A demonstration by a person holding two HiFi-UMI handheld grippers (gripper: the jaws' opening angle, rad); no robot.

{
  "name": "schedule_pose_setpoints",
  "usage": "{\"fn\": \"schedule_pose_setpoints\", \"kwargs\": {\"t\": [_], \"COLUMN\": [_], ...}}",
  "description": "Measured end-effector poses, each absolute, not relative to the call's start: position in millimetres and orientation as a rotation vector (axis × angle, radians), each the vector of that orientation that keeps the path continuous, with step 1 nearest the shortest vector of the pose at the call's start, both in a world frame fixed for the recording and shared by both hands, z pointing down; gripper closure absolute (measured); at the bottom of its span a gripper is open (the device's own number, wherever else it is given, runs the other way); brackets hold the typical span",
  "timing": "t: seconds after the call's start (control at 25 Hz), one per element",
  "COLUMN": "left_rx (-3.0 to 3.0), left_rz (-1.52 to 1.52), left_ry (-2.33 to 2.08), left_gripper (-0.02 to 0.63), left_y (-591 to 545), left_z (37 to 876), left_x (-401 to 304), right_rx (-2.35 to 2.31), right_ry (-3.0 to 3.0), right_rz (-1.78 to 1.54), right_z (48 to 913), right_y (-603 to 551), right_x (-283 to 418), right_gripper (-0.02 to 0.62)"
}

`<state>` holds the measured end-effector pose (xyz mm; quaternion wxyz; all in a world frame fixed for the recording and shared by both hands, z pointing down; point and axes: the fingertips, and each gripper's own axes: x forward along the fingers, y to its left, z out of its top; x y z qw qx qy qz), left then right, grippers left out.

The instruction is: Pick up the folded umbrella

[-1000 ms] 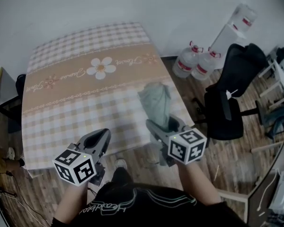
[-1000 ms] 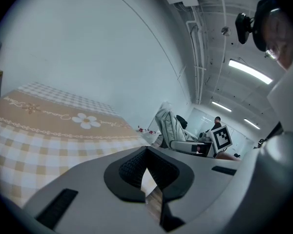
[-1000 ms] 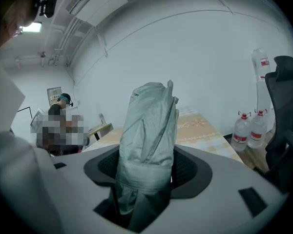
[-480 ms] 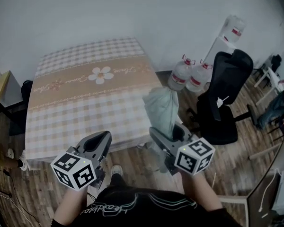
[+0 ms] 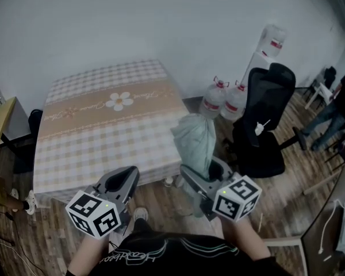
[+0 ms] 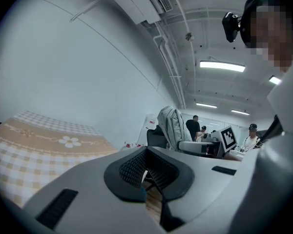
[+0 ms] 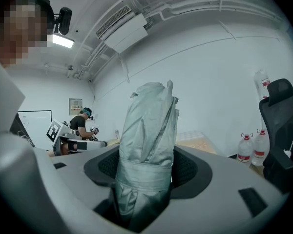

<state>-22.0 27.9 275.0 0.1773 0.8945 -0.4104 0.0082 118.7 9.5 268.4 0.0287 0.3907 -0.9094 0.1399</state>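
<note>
The folded umbrella (image 5: 195, 142) is a pale grey-green bundle with a strap round it. It stands upright between the jaws of my right gripper (image 5: 204, 174), which is shut on its lower part. It is held in the air beyond the near right corner of the checked table (image 5: 103, 137). In the right gripper view the umbrella (image 7: 149, 140) fills the space between the jaws of the right gripper (image 7: 146, 172). My left gripper (image 5: 123, 180) hangs over the floor in front of the table, shut and empty. The left gripper view shows the left gripper (image 6: 146, 172) and the umbrella (image 6: 173, 128) off to the right.
A black office chair (image 5: 264, 114) stands to the right, with large water bottles (image 5: 224, 99) by the wall and a dispenser (image 5: 270, 39) behind it. A yellow piece of furniture (image 5: 0, 117) sits left of the table. Other people work in the background.
Both grippers and the view have drawn back from the table. The umbrella, held by the right gripper, now hangs off the table's edge over the floor.
</note>
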Motion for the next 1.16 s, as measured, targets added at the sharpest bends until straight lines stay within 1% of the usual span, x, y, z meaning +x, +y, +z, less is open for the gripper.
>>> {"fn": "schedule_pose_setpoints", "kwargs": {"t": [0.28,1.16], "left_rx": [2.548,2.579], "left_rz": [0.023,0.02], "left_ry": [-1.141,-1.166], "left_gripper": [0.611,0.611], "left_y": [42.6,67.7], "left_z": [267.1,244.3], "left_x": [-2.8,22.9], "right_rx": [1.186,1.186], "right_ry": [-2.883,-2.935], "right_rz": [0.429,0.381], "right_z": [257.2,237.9], "right_y": [27.3,48.1], "right_x": [130.9,156.7], "right_gripper": [0.314,0.314]}}
